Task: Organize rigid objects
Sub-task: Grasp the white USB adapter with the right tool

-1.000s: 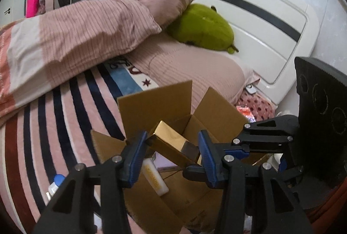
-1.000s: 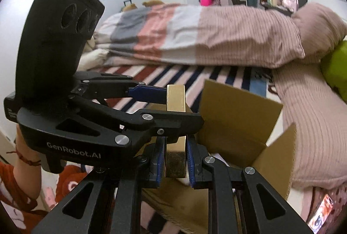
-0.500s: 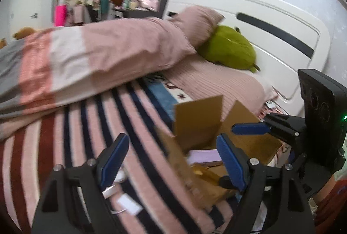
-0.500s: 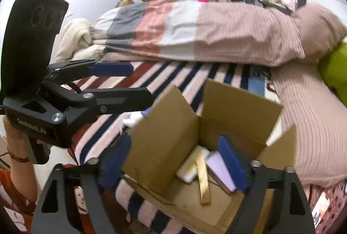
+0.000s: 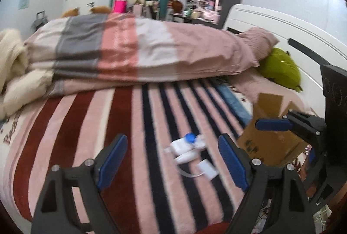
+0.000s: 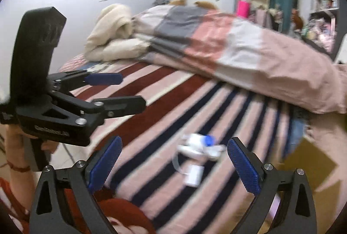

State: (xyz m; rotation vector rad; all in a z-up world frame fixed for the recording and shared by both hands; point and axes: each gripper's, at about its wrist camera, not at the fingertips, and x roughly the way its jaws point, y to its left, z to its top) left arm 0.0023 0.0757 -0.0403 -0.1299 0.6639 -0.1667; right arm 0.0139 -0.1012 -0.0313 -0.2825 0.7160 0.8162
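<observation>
A white bottle with a blue cap [image 5: 188, 142] lies on the striped bedspread with a small white box [image 5: 207, 169] and a thin cord beside it. They also show in the right wrist view, bottle [image 6: 200, 144] and box [image 6: 193, 175]. My left gripper [image 5: 171, 162] is open and empty, just short of them. My right gripper [image 6: 173, 163] is open and empty, also facing them. The cardboard box [image 5: 270, 136] stands at the right bed edge; its inside is hidden.
A folded pink, white and grey duvet [image 5: 134, 53] lies across the far side of the bed. A green plush [image 5: 279, 69] and a pillow rest by the white headboard [image 5: 282, 30]. A cream blanket [image 6: 112, 32] is bunched at the far left.
The gold box held by both grippers was let go into the cardboard box. Both grippers opened and swung left from the box toward the white items on the bedspread.
</observation>
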